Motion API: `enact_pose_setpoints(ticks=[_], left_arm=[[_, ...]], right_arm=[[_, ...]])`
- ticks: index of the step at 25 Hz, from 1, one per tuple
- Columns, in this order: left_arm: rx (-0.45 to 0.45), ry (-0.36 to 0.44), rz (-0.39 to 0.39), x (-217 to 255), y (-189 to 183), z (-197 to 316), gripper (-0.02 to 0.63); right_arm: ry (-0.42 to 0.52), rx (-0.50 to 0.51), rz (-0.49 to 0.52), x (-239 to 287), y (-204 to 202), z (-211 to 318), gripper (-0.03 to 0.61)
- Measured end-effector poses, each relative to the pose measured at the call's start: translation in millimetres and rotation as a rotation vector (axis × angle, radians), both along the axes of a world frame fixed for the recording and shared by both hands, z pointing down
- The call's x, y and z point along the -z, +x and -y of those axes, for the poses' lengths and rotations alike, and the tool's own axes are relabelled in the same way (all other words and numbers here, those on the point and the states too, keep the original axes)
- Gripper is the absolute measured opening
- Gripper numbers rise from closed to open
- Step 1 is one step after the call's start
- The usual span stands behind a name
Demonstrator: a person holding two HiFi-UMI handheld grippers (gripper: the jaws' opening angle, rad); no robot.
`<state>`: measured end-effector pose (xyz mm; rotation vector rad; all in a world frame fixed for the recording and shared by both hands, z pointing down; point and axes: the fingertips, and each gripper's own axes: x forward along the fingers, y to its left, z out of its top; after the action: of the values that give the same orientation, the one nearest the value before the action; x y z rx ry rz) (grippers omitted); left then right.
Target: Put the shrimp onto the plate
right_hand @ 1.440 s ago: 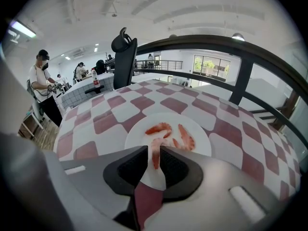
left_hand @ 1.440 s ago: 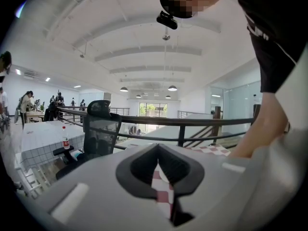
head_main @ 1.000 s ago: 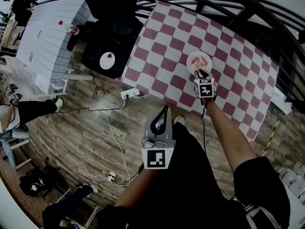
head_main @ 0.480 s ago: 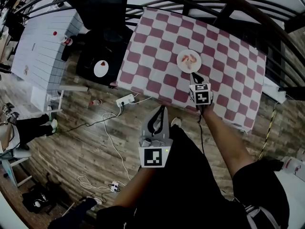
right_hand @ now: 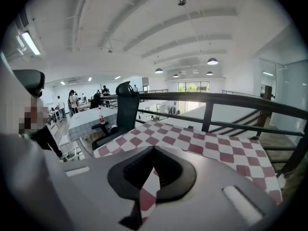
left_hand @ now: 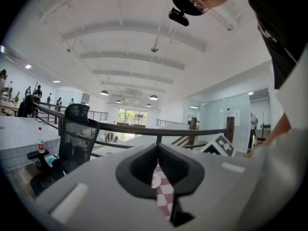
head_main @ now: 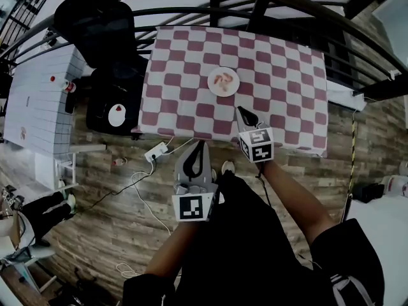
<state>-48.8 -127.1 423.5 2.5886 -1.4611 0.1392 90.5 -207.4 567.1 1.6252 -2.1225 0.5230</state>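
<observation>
Retreat is the main change. A second ago the right hand-held gripper (head_main: 243, 112) had its tips at the rim of the plate (head_main: 224, 91). It has since drawn back to the near edge of the bench (head_main: 287, 75), well apart from the plate. Its own view shows the jaws brought together at the tips, with only checked cloth visible through the slot behind them and nothing between them. The left hand-held gripper (head_main: 201, 145) hangs off the bench over the wooden floor (head_main: 108, 196), about as it did before. Its jaws are likewise closed on nothing.

The shrimp (head_main: 223, 80) lies on the plate as pale pink curls near the middle. Both grippers are empty and withdrawn, so I judge the placing done and the person to be stepping away from the bench. From the head view I cannot count the pieces with any confidence, as they are too small.

One other container shows: a small white dish (head_main: 116, 115) on a dark stool (head_main: 102, 101) to the left of the bench. It holds a spot of something red that I cannot name. Neither gripper is near it.
</observation>
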Motion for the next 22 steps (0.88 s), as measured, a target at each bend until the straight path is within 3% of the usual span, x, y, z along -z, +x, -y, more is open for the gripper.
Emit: enact_pose_setpoints(ticks=[4,10,22], left_arm=[[-0.034,0.024,0.007,5,6,-1,0.009],[-0.137,0.037,-0.020,5,40,-4,0.009],[-0.338,0.073,-0.088,20,128,-42,0.009]], right_arm=[[0.077,-0.049,0.031,39,14,-34,-0.002],[0.199,-0.205,0.060,90,51,-88,-0.002],[0.363,-0.353,-0.039,160,93,-173,-0.002]])
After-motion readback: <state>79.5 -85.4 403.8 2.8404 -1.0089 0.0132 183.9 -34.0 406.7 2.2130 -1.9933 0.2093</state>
